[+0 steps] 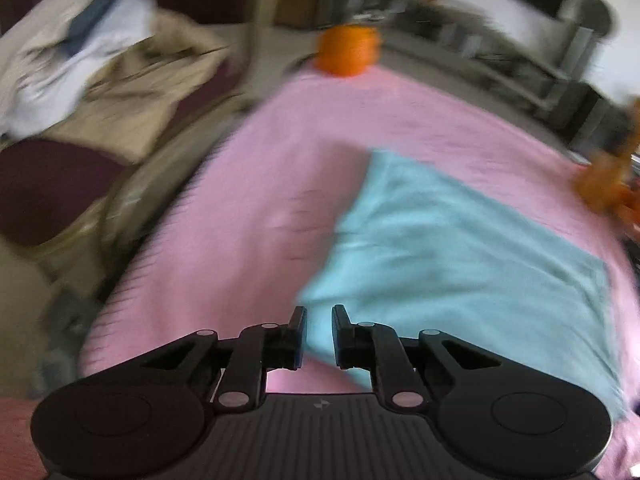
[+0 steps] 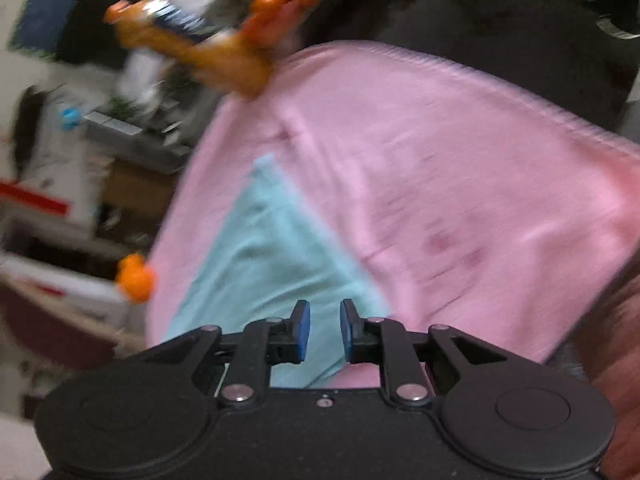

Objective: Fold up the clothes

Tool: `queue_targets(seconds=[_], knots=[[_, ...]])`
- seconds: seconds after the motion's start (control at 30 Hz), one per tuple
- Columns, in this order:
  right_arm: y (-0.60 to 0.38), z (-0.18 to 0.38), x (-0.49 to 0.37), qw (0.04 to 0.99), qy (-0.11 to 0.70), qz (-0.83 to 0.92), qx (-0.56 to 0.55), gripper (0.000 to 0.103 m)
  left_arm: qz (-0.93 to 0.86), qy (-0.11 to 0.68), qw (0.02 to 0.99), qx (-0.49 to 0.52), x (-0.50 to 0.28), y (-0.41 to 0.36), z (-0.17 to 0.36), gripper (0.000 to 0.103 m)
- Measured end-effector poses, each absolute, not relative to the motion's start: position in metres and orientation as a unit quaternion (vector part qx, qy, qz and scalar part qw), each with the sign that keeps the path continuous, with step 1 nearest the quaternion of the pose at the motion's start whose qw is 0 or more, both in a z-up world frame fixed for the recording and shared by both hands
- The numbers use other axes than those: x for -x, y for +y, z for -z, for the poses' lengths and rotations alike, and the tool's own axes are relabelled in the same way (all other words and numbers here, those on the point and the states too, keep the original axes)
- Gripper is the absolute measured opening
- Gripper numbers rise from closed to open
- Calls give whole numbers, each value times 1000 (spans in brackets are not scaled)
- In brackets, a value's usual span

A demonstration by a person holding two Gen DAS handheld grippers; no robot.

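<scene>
Above the pink blanket [image 1: 248, 184] we held both grippers low and angled forward, the left gripper [image 1: 319, 334] with its jaws a narrow gap apart and gripping nothing, the right gripper [image 2: 325, 330] likewise slightly parted and empty. Just ahead of each pair of fingers lay the light blue cloth [image 1: 460, 248], spread flat on the blanket (both views were blurred), its near edge showing between the left jaws and its near end directly under the right ones.
</scene>
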State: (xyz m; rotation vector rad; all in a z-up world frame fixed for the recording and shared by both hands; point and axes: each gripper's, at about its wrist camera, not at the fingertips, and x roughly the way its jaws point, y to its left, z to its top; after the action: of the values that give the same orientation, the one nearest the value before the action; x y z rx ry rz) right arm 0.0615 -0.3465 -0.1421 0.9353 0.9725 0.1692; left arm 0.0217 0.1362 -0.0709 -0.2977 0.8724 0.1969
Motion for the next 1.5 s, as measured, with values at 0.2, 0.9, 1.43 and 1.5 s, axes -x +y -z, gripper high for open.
queue_targets(seconds=[0.2, 0.9, 1.43, 1.5], knots=[[-284, 153, -91, 754, 482, -179, -409, 18, 24, 451, 889, 71, -47, 72, 98, 14], [-323, 152, -48, 762, 474, -121, -423, 37, 20, 457, 886, 70, -23, 72, 84, 29], [-302, 192, -58, 698, 471, -94, -531, 36, 19, 471, 879, 71, -31, 67, 93, 29], [-299, 195, -60, 690, 469, -99, -542, 36, 19, 471, 879, 70, -31, 67, 93, 29]])
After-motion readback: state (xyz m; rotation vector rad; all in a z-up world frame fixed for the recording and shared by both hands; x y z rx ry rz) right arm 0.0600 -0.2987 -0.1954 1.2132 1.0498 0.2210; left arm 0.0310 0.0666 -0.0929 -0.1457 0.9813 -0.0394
